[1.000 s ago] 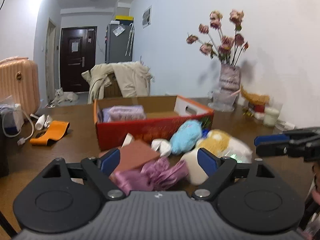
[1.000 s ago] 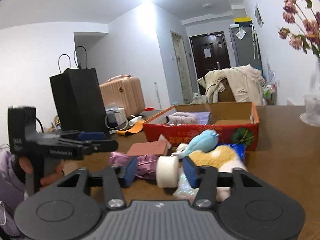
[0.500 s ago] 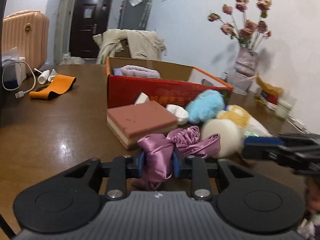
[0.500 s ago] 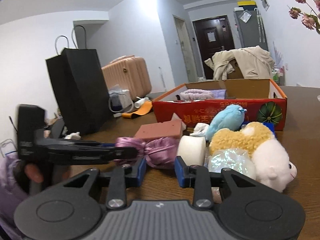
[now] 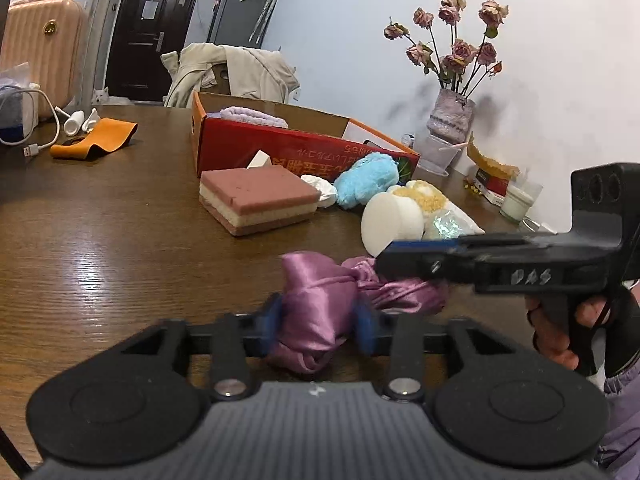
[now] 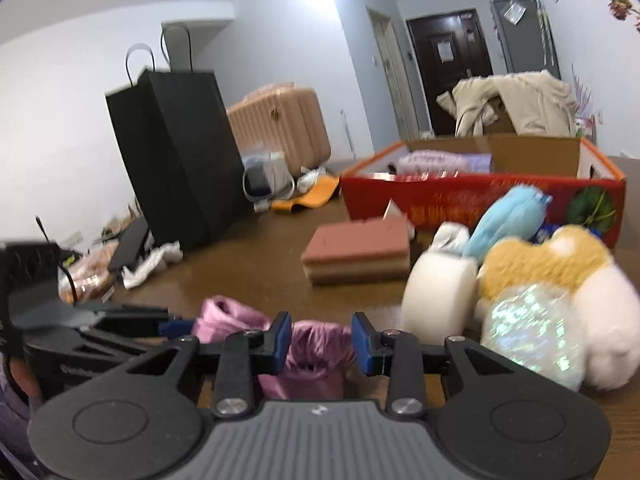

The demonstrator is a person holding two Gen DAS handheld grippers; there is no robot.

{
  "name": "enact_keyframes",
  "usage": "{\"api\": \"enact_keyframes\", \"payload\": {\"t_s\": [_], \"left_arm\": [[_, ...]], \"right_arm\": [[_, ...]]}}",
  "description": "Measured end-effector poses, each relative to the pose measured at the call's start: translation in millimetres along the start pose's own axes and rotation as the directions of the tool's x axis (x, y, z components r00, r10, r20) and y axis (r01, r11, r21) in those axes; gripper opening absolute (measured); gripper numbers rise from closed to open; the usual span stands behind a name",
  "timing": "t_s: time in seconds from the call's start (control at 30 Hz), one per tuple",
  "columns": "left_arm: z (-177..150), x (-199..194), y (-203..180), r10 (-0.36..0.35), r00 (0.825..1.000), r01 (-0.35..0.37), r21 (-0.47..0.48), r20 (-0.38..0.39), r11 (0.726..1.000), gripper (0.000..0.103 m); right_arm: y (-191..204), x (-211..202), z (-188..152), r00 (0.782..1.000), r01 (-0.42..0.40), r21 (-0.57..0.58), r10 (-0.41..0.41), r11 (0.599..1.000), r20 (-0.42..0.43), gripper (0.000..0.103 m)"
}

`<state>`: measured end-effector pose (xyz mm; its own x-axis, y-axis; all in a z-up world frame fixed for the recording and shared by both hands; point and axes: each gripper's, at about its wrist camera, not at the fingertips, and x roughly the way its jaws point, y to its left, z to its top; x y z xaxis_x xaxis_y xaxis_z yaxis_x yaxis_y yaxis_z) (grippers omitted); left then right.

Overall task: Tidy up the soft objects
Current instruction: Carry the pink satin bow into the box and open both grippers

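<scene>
My left gripper (image 5: 320,322) is shut on one end of a purple satin cloth (image 5: 316,308) lying on the brown table. My right gripper (image 6: 321,338) has closed around the other end of the same cloth (image 6: 316,344); it shows from the side in the left wrist view (image 5: 404,258). Behind the cloth lie a pink-and-cream sponge block (image 5: 258,198), a white foam roll (image 5: 390,224), a blue plush (image 5: 366,180), a yellow-and-white plush (image 6: 560,276) and an iridescent pouch (image 6: 532,328). A red cardboard box (image 5: 280,148) holds a lilac towel (image 5: 254,116).
A black paper bag (image 6: 180,152) stands on the table's left. An orange band (image 5: 96,142), white cable and charger lie far left. A vase of dried roses (image 5: 450,120) and a candle jar (image 5: 520,200) stand by the wall. A chair with a beige coat is behind the box.
Both grippers have pulled back toward the near table edge with the purple cloth. The right gripper has narrowed onto the cloth's other end. The cloth is now clear of the sponge block.
</scene>
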<state>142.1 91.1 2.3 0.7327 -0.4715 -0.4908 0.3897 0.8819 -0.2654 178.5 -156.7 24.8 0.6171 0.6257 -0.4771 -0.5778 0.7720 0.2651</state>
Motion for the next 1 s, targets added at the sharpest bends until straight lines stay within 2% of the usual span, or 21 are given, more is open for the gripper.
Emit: {"api": "enact_keyframes", "payload": {"t_s": [0.03,0.07,0.1,0.23,0.33,0.4,0.57,0.67,0.77,0.87,0.93,1.0], "left_arm": [[1.2,-0.4,-1.8,0.002,1.000,-0.002,0.007,-0.003,1.000,0.028],[2.8,-0.6,-4.7,0.007,1.000,-0.006,0.025,-0.004,1.000,0.027],[4.8,0.2,-7.5,0.009,1.000,-0.009,0.042,-0.008,0.999,0.026],[31.7,0.9,-13.8,-0.027,1.000,0.026,0.064,0.010,0.998,0.025],[72.1,3.5,-13.9,-0.069,0.994,0.064,0.066,0.082,0.996,0.025],[104.4,14.9,-15.0,-0.073,0.991,0.066,0.057,0.116,0.996,0.025],[174.6,53.6,-8.6,-0.050,0.985,0.042,0.051,0.167,0.998,0.025],[202.9,83.8,7.1,-0.011,0.989,0.009,0.018,0.146,1.000,0.025],[213.6,115.0,25.3,0.035,0.995,-0.034,-0.011,0.098,0.999,0.025],[207.9,135.8,42.7,0.075,0.995,-0.074,-0.018,0.064,0.997,0.028],[200.7,147.7,53.8,0.118,0.991,-0.118,-0.009,0.064,0.993,0.038],[194.6,151.9,60.8,0.139,0.989,-0.139,0.001,0.052,0.990,0.040]], "right_arm": [[0.8,1.5,-0.8,1.000,-0.001,-0.002,0.001,1.000,-0.008,0.028],[0.6,2.5,-0.3,1.000,-0.010,0.001,0.010,1.000,-0.019,0.017],[0.9,2.5,0.7,0.999,-0.021,0.004,0.021,1.000,-0.028,0.013],[5.9,-9.8,19.7,1.000,0.024,-0.046,-0.023,0.999,0.018,0.010],[-3.7,-23.9,54.2,0.997,0.028,-0.068,-0.023,0.997,0.074,0.010],[-13.7,-28.0,85.1,0.994,0.043,-0.081,-0.034,0.996,0.102,0.010],[-43.2,-3.8,170.4,0.986,0.128,-0.107,-0.114,0.986,0.125,0.010],[-63.2,29.6,199.8,0.986,0.151,-0.113,-0.142,0.982,0.085,0.010],[-84.1,69.6,213.5,0.989,0.145,-0.095,-0.143,0.985,0.024,0.010],[-101.1,111.6,213.1,0.991,0.118,-0.073,-0.122,0.990,-0.054,0.010],[-110.4,136.5,210.5,0.989,0.107,-0.063,-0.113,0.992,-0.100,0.010],[-118.0,157.6,203.5,0.983,0.108,-0.049,-0.114,0.993,-0.144,0.013]]}}
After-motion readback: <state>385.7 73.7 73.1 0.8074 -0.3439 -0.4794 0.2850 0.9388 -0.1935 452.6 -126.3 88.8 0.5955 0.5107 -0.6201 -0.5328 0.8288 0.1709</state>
